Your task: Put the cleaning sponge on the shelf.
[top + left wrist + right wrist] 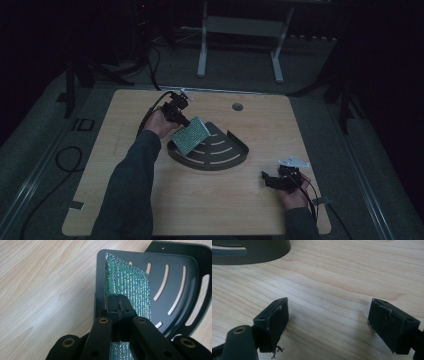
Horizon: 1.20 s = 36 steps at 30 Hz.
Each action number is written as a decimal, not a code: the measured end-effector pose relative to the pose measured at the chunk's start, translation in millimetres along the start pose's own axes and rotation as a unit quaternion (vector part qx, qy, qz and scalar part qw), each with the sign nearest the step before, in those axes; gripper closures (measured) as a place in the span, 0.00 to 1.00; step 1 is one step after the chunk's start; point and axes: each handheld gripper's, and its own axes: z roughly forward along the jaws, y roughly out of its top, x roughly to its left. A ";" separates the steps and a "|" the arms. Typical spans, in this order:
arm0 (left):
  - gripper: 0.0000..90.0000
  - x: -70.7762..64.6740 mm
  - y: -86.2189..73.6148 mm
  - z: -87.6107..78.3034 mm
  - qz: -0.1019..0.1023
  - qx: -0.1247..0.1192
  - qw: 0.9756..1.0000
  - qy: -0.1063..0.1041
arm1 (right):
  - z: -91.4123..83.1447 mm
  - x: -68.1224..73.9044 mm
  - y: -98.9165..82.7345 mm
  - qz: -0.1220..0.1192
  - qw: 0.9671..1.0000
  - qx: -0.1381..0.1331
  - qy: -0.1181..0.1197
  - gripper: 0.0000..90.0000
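Observation:
A glittery green scouring pad (190,135) (130,290) is held edge-up over the left part of a dark quarter-round slotted tray (220,161) (180,277). My left gripper (184,120) (119,303) is shut on the pad's near edge, its two jaws pressed together on it. Whether the pad's far end touches the tray floor I cannot tell. My right gripper (265,177) (328,320) rests low over the wooden table at the front right, open, with bare wood between its jaws. The tray's curved rim (249,252) shows at the upper left of the right gripper view.
The wooden table (125,200) has a round cable hole (237,106) near its far edge. A white frame (240,30) stands on the floor beyond the table. Cables (65,160) lie on the floor at the left.

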 end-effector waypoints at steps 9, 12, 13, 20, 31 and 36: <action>1.00 -0.3 -2.1 9.9 0.003 0.011 1.000 0.009 | 0.0 0.0 0.0 0.000 1.000 0.000 0.000 0.18; 1.00 -1.5 -2.5 12.5 0.002 0.012 1.000 0.010 | 0.0 0.0 0.0 0.000 1.000 0.000 0.000 0.18; 1.00 -1.9 -2.8 13.6 0.004 0.015 1.000 0.012 | 0.0 0.0 0.0 0.000 1.000 0.000 0.000 0.18; 1.00 -3.7 -6.5 20.1 0.010 0.026 0.999 0.020 | 0.0 0.0 0.0 0.000 1.000 0.000 0.000 0.18; 1.00 -2.4 -13.8 24.8 0.003 0.030 0.999 0.015 | 0.0 0.1 0.0 0.001 1.000 0.000 0.000 0.18; 1.00 0.1 -16.3 25.8 0.000 0.034 0.999 0.017 | 0.0 0.1 0.0 0.001 1.000 0.000 0.000 0.18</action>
